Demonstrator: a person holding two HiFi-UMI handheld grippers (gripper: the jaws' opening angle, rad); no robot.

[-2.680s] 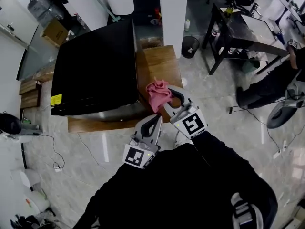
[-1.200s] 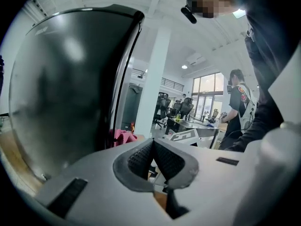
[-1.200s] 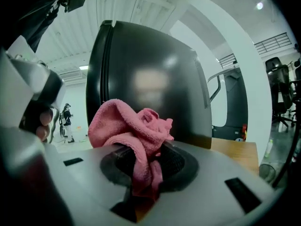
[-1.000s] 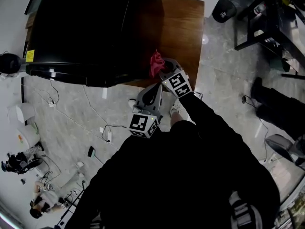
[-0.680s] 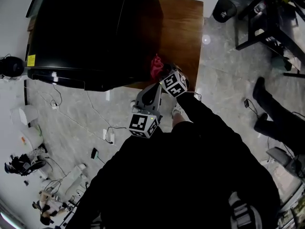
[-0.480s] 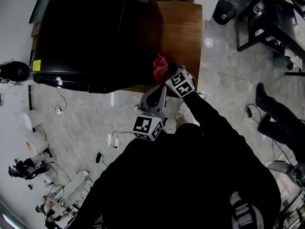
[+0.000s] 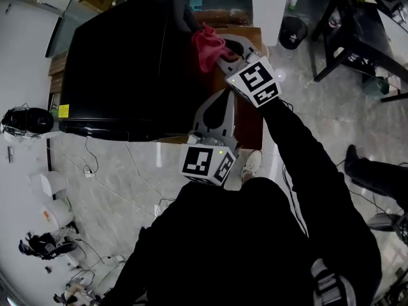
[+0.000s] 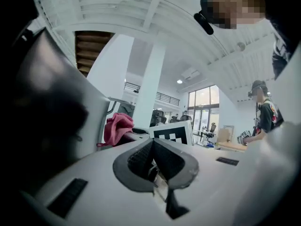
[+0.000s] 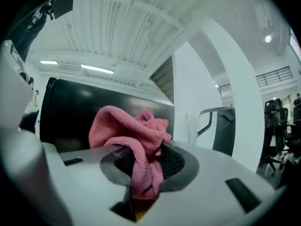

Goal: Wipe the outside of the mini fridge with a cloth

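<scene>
The black mini fridge point(image 7: 121, 69) stands on a low wooden table point(image 7: 254, 127). My right gripper point(image 7: 215, 46) is shut on a bunched pink cloth point(image 7: 205, 46) that lies against the upper right edge of the fridge. In the right gripper view the cloth point(image 9: 129, 126) hangs out of the shut right gripper point(image 9: 143, 160), with the fridge's black wall point(image 9: 70, 112) just behind it. My left gripper point(image 7: 223, 95) is held nearer to me, beside the fridge's right side, shut with nothing in it. The left gripper view shows its pads point(image 8: 141, 155) meeting and the cloth point(image 8: 116, 127) beyond them.
A white pillar point(image 7: 268, 5) and a black bin point(image 7: 292, 32) stand behind the table. A dark desk point(image 7: 357, 18) is at the far right, with a person's legs point(image 7: 382, 177) below it. Cables point(image 7: 89, 164) trail over the floor at the left. Another person point(image 8: 263, 117) stands off to the right.
My right gripper has carried the pink cloth from the fridge's near right corner farther back along its right edge. The left gripper has followed it, still shut.
</scene>
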